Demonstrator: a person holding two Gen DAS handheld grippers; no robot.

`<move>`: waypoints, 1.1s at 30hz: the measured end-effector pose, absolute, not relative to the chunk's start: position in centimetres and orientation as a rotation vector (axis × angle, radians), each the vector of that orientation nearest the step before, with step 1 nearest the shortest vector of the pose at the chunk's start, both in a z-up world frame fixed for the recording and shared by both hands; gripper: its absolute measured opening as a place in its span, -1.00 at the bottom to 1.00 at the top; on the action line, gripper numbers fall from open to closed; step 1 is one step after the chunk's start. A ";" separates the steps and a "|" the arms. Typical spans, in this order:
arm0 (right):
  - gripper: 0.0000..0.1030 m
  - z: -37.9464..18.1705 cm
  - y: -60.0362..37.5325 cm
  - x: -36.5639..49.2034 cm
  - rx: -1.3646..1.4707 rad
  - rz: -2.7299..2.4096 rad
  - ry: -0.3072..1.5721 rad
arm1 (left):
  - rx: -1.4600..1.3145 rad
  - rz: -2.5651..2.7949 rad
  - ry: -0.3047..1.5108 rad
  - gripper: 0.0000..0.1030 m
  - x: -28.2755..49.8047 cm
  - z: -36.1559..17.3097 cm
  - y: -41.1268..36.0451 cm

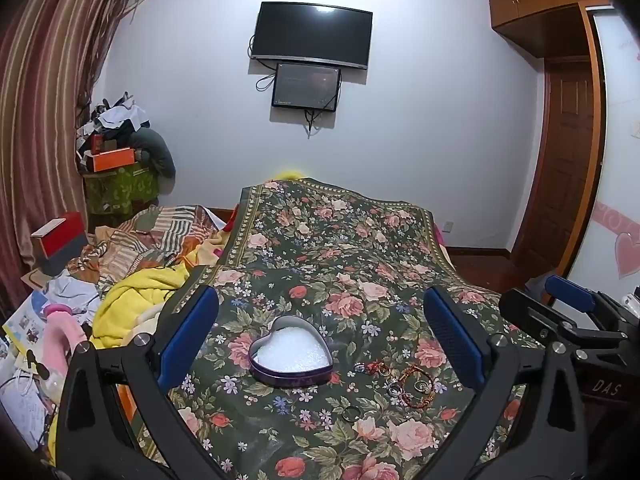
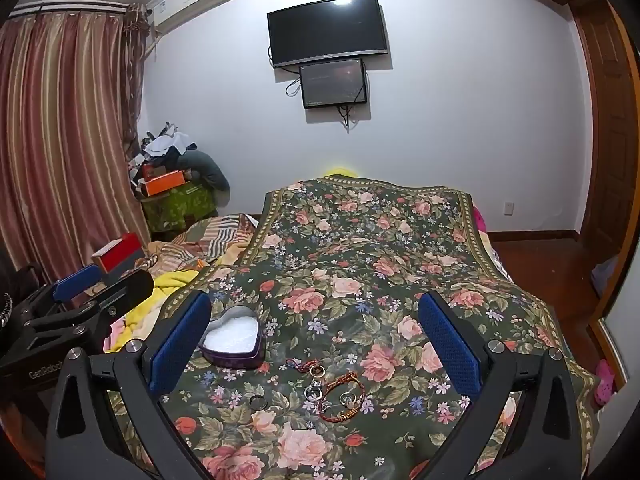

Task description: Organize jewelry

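Observation:
A heart-shaped purple tin (image 1: 291, 356) with white lining lies open on the floral bedspread (image 1: 340, 248); it also shows in the right wrist view (image 2: 234, 338). To its right lie a red braided bracelet (image 2: 342, 396), several small rings (image 2: 313, 392), a small red charm (image 2: 302, 365) and a dark ring (image 2: 258, 401). The same pieces show in the left wrist view: bracelet (image 1: 416, 388), dark ring (image 1: 351, 413). My left gripper (image 1: 320, 336) is open above the tin. My right gripper (image 2: 314, 340) is open above the jewelry. Both are empty.
The bedspread (image 2: 380, 240) covers a bed. Left of it lie a yellow blanket (image 1: 136, 304), striped bedding and a red box (image 1: 60, 236). A cluttered green stand (image 1: 120, 188) stands by the curtain. A wall-mounted TV (image 1: 312, 36) is ahead, a wooden door (image 1: 560, 160) at right.

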State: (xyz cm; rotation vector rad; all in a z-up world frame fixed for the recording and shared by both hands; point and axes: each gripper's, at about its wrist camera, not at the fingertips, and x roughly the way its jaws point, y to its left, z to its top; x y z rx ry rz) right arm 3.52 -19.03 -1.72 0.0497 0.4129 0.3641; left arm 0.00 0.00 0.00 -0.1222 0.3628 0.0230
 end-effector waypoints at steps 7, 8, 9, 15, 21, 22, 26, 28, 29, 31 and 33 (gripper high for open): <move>0.99 -1.7 -19.1 3.5 0.048 0.364 0.413 | -0.125 0.020 0.367 1.00 0.0 0.0 0.0; 0.99 -1.7 -19.1 3.5 0.048 0.365 0.413 | -0.125 0.020 0.367 1.00 0.0 0.0 0.0; 0.99 -1.7 -19.1 3.5 0.048 0.365 0.413 | -0.125 0.020 0.368 1.00 0.0 0.0 0.0; 0.99 -1.7 -19.1 3.5 0.047 0.363 0.413 | -0.125 0.020 0.370 1.00 0.0 0.0 0.0; 0.99 -1.6 -19.0 3.5 0.046 0.364 0.412 | -0.125 0.021 0.371 1.00 0.0 0.0 0.0; 0.99 -1.6 -19.0 3.4 0.045 0.363 0.412 | -0.125 0.022 0.371 1.00 0.0 0.0 0.0; 0.99 -1.5 -19.0 3.4 0.046 0.363 0.412 | -0.125 0.020 0.372 1.00 0.0 0.0 0.0; 0.99 -1.5 -19.0 3.4 0.046 0.364 0.412 | -0.124 0.021 0.371 1.00 0.0 0.0 0.0; 0.99 -1.5 -19.0 3.4 0.046 0.363 0.413 | -0.124 0.021 0.371 1.00 0.0 0.0 0.0; 0.99 -1.6 -19.0 3.4 0.045 0.363 0.412 | -0.123 0.021 0.369 1.00 0.0 0.0 0.0; 0.99 -1.6 -19.0 3.4 0.045 0.363 0.411 | -0.123 0.022 0.369 1.00 0.1 0.1 0.0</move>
